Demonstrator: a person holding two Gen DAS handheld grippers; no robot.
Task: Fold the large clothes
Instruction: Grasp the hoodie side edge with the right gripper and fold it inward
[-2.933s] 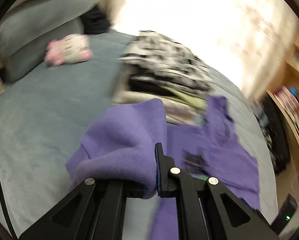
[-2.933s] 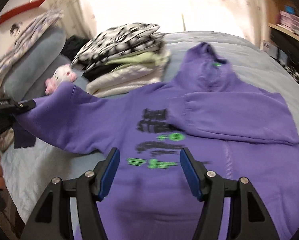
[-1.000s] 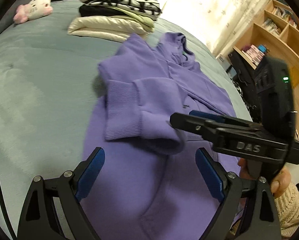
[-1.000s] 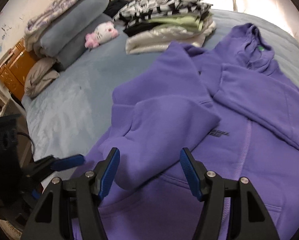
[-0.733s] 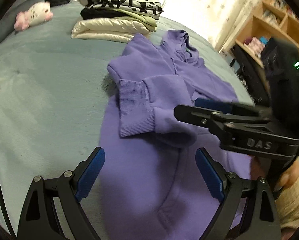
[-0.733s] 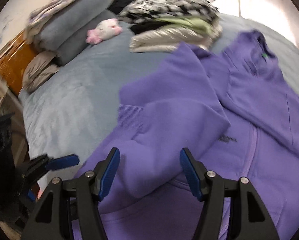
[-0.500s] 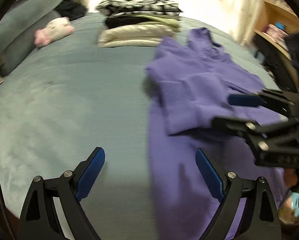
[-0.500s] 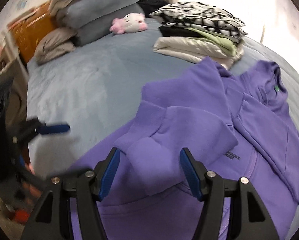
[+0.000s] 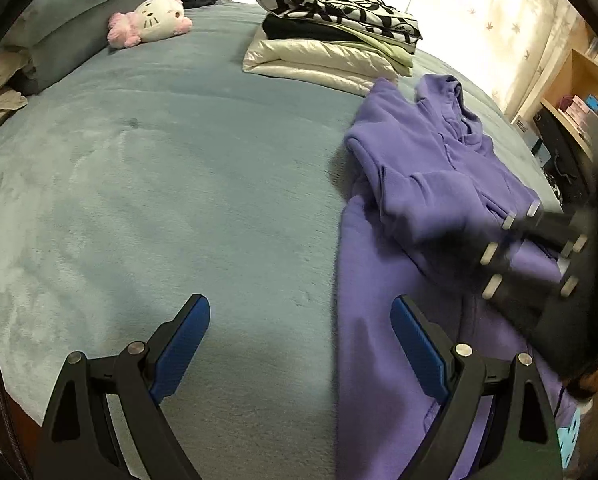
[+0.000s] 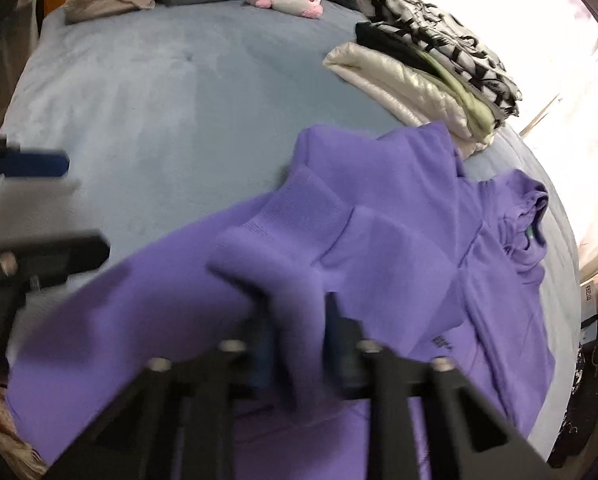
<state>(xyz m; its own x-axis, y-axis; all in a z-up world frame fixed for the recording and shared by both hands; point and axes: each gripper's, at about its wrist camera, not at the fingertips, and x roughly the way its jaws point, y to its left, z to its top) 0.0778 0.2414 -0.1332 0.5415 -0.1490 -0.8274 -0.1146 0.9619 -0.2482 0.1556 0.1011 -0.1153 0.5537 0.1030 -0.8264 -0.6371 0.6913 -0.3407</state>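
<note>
A purple hoodie (image 9: 403, 280) lies on the grey-blue bed with both sleeves folded across its chest; it also shows in the right wrist view (image 10: 399, 216). My left gripper (image 9: 299, 344) is open and empty, low over the bed at the hoodie's left edge. My right gripper (image 10: 295, 344) is closed on a fold of the hoodie's folded sleeve, its fingers blurred. The right gripper shows as a dark blur in the left wrist view (image 9: 539, 256), on the hoodie's middle. The left gripper's blue pad shows at the far left of the right wrist view (image 10: 31, 164).
A stack of folded clothes (image 9: 331, 36) sits at the far side of the bed (image 9: 159, 168), just beyond the hoodie's shoulder. A pink and white plush toy (image 9: 151, 20) lies by grey pillows (image 9: 59, 32). Wooden shelves (image 9: 579, 92) stand at the right.
My left gripper let go of the sleeve and swung left off the hoodie, staying open. My right gripper dropped onto the folded sleeve and closed on it.
</note>
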